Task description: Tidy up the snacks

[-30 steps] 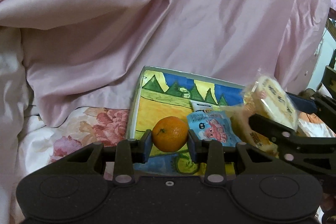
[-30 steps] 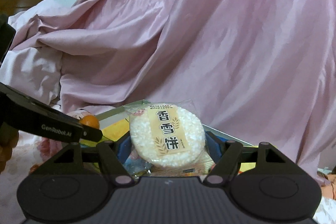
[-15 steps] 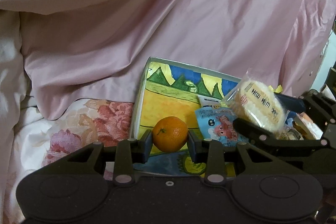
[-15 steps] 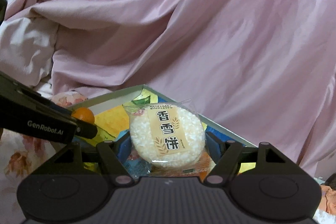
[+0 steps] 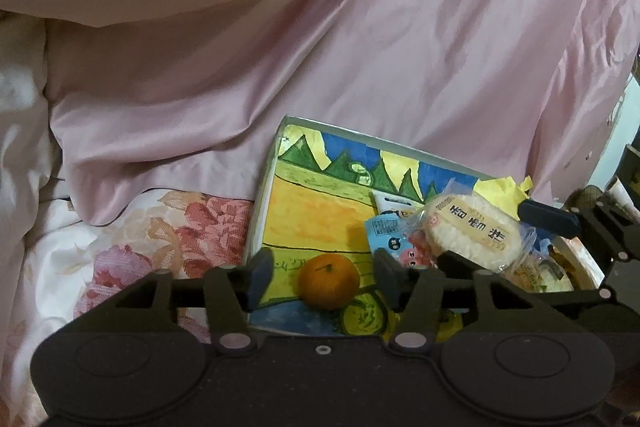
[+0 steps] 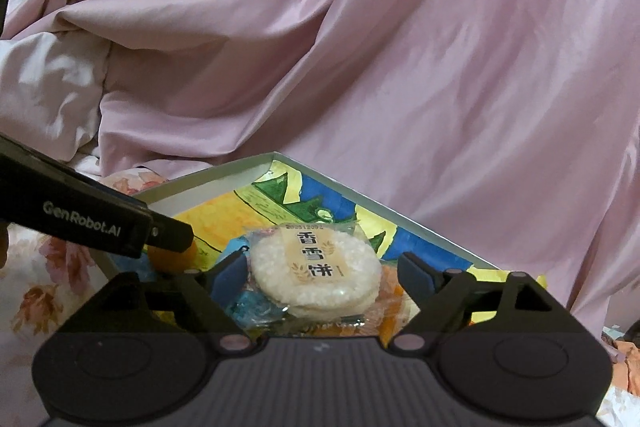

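Note:
A shallow box (image 5: 276,155) with a painted landscape inside lies on the bed. An orange (image 5: 329,281) rests in it between the spread fingers of my left gripper (image 5: 322,277), which is open. A wrapped rice cracker (image 6: 316,273) lies on other packets in the box, between the spread fingers of my right gripper (image 6: 320,277), which is open. The cracker (image 5: 472,235) and a blue snack packet (image 5: 390,237) also show in the left wrist view. The box rim (image 6: 224,173) shows in the right wrist view.
A pink satin quilt (image 5: 320,47) is heaped behind the box. A floral sheet (image 5: 160,227) lies to its left. The left gripper's finger (image 6: 92,223) crosses the right wrist view at the left. More packets (image 5: 560,267) lie at the box's right end.
Both grippers lowered to the box and opened. The orange and the rice cracker now lie in the box, let go.

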{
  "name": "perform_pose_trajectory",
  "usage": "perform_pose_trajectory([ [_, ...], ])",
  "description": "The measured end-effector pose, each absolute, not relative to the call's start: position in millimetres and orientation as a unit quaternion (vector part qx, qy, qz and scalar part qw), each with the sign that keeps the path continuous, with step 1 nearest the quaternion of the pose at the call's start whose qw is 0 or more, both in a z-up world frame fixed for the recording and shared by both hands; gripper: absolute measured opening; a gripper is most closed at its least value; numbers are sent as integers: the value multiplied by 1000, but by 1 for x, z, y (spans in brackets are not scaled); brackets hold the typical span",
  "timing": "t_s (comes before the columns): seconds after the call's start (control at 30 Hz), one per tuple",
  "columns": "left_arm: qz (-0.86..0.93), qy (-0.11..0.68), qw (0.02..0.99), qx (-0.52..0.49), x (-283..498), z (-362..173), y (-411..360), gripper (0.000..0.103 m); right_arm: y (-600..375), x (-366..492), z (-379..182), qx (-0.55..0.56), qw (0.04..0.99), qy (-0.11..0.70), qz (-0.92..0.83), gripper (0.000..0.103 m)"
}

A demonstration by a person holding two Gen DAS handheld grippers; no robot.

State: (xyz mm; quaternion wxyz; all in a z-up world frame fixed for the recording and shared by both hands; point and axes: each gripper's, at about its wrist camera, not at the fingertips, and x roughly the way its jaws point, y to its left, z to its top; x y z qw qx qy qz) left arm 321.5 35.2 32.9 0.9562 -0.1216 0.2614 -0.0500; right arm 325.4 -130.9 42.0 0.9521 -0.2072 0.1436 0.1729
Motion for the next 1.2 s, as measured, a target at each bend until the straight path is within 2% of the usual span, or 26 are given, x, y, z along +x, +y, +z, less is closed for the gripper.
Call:
perform_pose_trajectory([
  [0.13, -47, 255, 957, -131, 318, 36, 37, 63, -136, 323, 44, -199, 955, 141, 168, 92],
  [0.27, -50, 244, 960, -130, 312, 42, 34, 76, -145, 318, 48, -182, 960, 135, 165, 97],
  [0.33, -46, 236, 963, -125, 309, 45, 32, 87, -148, 316, 50, -175, 962, 132, 164, 99],
  [0.63, -16, 215, 967, -137, 293, 61, 38, 101, -167, 301, 67, -144, 972, 113, 149, 103],
  [1.2, 1, 194, 972, -133, 255, 82, 30, 102, -198, 264, 94, -60, 984, 109, 124, 103],
])
